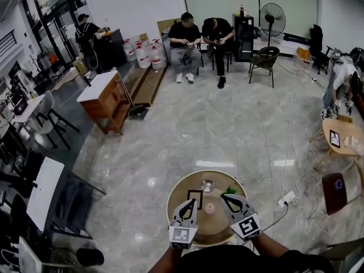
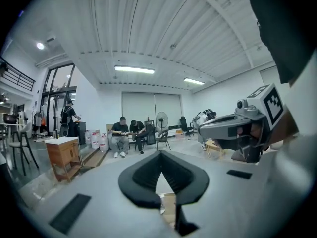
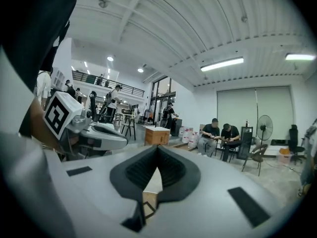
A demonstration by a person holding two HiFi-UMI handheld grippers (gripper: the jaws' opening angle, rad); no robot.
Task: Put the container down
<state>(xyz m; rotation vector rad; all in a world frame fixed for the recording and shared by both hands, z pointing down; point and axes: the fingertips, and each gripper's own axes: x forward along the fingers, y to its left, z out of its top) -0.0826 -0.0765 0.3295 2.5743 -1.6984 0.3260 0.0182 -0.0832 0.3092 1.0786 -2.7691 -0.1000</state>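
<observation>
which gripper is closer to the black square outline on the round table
Left. The left gripper hangs right at the near edge of the black square outline; the right gripper is off to its right, beyond the small pink disc.

Container (image 1: 208, 185) on table (image 1: 211, 225), far side

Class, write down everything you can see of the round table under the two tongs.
The round table has a tan, wood-looking top with a paler rim and stands level on the grey marbled floor. On it sit a clear glass container near the far edge, a black square outline nearer and to its left, a small pale disc in the middle and something green at the right. Its near edge is out of sight.
</observation>
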